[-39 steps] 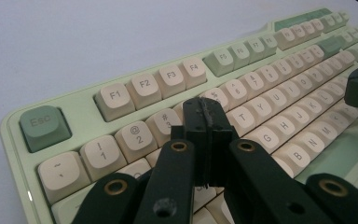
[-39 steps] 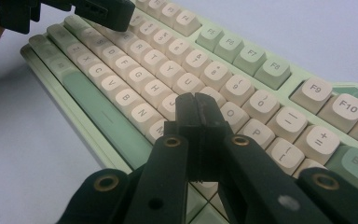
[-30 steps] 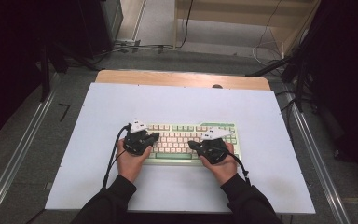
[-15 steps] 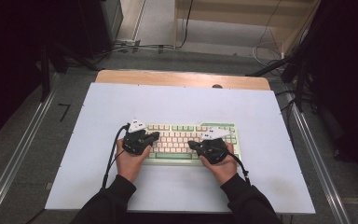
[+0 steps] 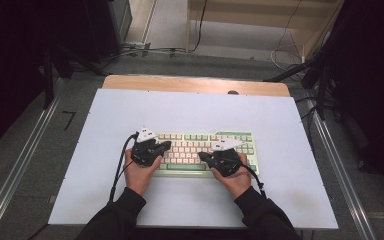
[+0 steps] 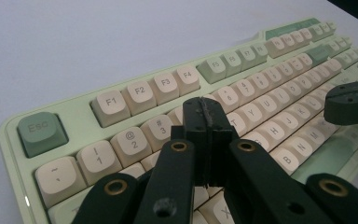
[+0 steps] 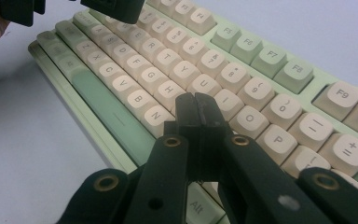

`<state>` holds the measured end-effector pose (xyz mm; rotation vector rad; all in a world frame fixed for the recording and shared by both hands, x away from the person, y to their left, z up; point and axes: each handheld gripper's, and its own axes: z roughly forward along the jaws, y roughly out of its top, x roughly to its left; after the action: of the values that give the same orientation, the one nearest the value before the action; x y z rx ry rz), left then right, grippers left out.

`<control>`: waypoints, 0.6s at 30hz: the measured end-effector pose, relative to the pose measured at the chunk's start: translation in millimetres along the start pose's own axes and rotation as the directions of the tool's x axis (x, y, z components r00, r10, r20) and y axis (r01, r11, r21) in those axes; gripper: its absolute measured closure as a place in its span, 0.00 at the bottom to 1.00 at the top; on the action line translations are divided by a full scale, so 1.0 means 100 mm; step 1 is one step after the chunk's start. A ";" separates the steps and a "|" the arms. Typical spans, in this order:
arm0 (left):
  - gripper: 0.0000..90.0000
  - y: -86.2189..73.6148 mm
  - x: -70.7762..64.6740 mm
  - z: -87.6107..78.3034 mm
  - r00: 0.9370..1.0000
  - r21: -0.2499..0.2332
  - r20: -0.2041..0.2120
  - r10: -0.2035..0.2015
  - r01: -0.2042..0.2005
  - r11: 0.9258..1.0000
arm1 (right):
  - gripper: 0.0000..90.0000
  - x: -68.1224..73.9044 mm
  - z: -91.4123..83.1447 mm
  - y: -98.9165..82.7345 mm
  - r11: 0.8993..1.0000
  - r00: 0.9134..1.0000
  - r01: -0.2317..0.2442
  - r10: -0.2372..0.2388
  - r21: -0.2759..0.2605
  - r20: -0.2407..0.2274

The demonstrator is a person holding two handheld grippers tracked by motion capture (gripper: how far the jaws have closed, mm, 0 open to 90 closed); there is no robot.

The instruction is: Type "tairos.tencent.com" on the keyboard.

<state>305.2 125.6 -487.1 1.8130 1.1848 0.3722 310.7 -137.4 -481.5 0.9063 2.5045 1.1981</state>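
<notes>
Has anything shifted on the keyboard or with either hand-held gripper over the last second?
Nothing has visibly changed. The left hand-held gripper and the right hand-held gripper stay over the keyboard, both with jaws shut and nothing between them, and the keyboard lies in the same place on the white table.
</notes>
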 end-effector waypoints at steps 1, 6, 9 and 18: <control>1.00 0.00 0.00 0.00 1.000 0.000 0.000 0.000 0.000 1.000 | 0.98 0.01 0.01 0.00 1.000 1.000 -0.002 0.002 0.001 -0.004; 1.00 0.00 -0.01 0.01 1.000 0.000 0.003 0.000 0.000 1.000 | 0.98 0.03 0.04 0.02 1.000 1.000 0.010 -0.010 0.007 -0.009; 1.00 0.00 -0.01 0.01 1.000 0.000 0.003 0.001 -0.001 1.000 | 0.98 0.05 0.07 0.03 1.000 1.000 0.010 -0.010 0.011 -0.015; 1.00 -0.01 0.00 0.00 1.000 0.000 0.000 0.002 -0.002 1.000 | 0.98 0.09 0.13 0.06 1.000 0.999 0.018 -0.017 0.015 -0.031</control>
<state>305.0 125.1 -487.8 1.8143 1.1829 0.3736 311.7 -120.8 -485.0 0.8742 2.5440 1.1983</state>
